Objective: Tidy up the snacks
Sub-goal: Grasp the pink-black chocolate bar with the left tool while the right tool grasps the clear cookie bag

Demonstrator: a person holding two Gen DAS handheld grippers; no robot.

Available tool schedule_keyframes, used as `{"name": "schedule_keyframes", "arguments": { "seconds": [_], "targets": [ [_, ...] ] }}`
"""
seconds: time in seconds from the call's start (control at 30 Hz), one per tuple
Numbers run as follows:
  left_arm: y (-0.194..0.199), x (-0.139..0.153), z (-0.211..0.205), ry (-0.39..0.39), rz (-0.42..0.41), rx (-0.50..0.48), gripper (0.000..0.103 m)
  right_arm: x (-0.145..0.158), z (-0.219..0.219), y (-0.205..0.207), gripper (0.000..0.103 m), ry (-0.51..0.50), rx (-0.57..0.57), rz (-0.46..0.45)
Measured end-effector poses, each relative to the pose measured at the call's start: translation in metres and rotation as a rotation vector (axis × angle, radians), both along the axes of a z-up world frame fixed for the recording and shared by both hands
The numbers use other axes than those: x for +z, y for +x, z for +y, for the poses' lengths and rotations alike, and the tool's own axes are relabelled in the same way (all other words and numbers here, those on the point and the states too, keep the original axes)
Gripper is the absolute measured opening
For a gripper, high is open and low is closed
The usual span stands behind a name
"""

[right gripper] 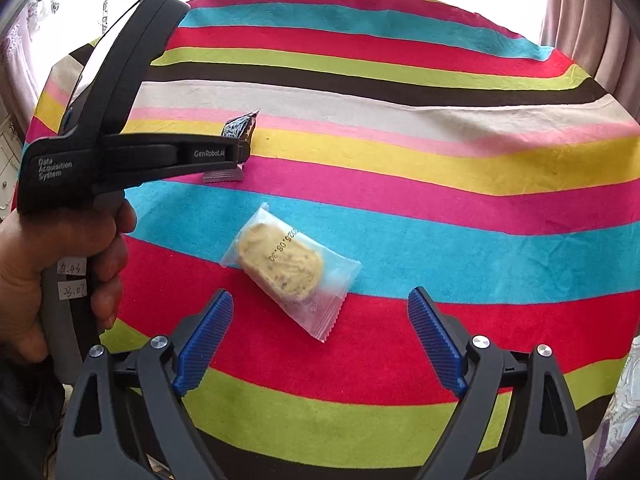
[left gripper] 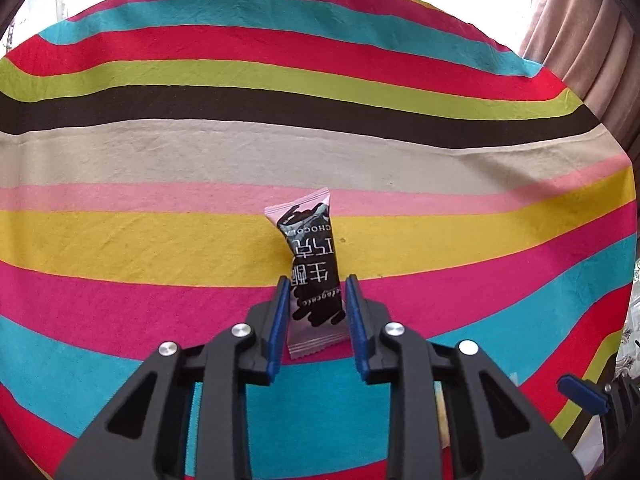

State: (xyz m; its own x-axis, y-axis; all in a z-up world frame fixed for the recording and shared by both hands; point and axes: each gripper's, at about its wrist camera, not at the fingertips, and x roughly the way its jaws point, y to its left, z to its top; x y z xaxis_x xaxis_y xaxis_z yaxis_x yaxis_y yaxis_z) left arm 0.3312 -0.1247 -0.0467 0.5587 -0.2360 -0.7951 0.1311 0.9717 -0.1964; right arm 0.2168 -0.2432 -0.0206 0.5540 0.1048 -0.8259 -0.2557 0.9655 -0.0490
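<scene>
A black and pink chocolate snack packet (left gripper: 314, 264) sits between the blue pads of my left gripper (left gripper: 318, 279). The pads press its sides. In the right wrist view the same left gripper (right gripper: 244, 148) comes in from the left, held by a hand (right gripper: 60, 264). The packet's far end (right gripper: 240, 126) tilts up off the cloth and its near end (right gripper: 222, 176) rests on it. A clear packet with a pale cookie (right gripper: 282, 266) lies on the cloth just ahead of my right gripper (right gripper: 320, 294). That gripper stands wide open with nothing touching its pads.
A round table under a striped cloth (right gripper: 440, 168) carries both snacks. Pink curtains (left gripper: 580, 28) hang at the far right. One blue pad of the right gripper (left gripper: 584, 394) shows at the lower right edge of the left wrist view. Bright window light fills the background.
</scene>
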Motion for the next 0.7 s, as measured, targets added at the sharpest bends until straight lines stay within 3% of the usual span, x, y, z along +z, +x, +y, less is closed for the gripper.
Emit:
{"name": "schedule_keyframes", "arguments": {
  "seconds": [0.33,0.47,0.6,0.7],
  "targets": [
    [-0.007,-0.001,0.014,-0.049,0.008,0.013,0.025,-0.018,0.008,0.035,0.082,-0.045,0.045,0.019],
    [-0.01,-0.001,0.016,-0.056,0.007,0.015,0.025,-0.024,0.006,0.041,0.067,0.013,0.033,0.038],
    [-0.012,-0.001,0.017,-0.059,0.007,0.015,0.024,-0.023,0.007,0.04,0.06,0.019,0.037,0.037],
    [-0.016,0.0,0.018,-0.059,0.009,0.013,0.024,-0.021,0.009,0.036,0.047,0.023,0.037,0.031]
  ]
}}
